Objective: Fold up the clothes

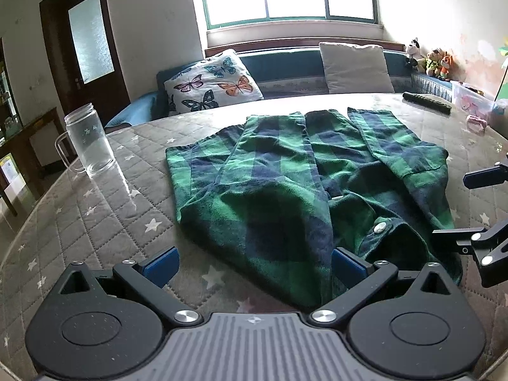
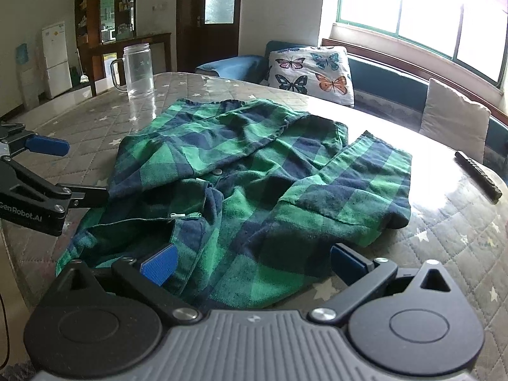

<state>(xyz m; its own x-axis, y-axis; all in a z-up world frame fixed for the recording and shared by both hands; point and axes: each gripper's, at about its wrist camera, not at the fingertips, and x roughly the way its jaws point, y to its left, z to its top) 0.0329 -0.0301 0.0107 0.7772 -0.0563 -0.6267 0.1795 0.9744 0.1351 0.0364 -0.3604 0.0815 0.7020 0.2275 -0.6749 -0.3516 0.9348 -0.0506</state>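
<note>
a green and navy checked flannel shirt (image 1: pixel 285 184) lies spread and partly folded on the table (image 1: pixel 95 209), which wears a grey quilted cover printed with white stars under a glossy clear sheet. the shirt's sleeves are laid inward over the body, and a white button (image 1: pixel 379 228) shows near its rumpled near edge.

the left tongs (image 1: pixel 254 266) hang low over the near edge of the shirt, their blue-padded fingers (image 1: pixel 160 266) spread wide with nothing between them but cloth below. the right tongs (image 2: pixel 252 262) are likewise spread wide, poised just above the shirt's near hem, gripping nothing.

a clear glass mug with a handle (image 1: pixel 89 141) stands upright on the table to the left of the shirt, apart from it. a black remote control (image 1: pixel 427 102) lies at the far right of the table. beyond the table a butterfly-printed white cushion (image 1: pixel 212 82) and a plain pale cushion (image 1: pixel 355 66) lean on a blue sofa under a bright window.
</note>
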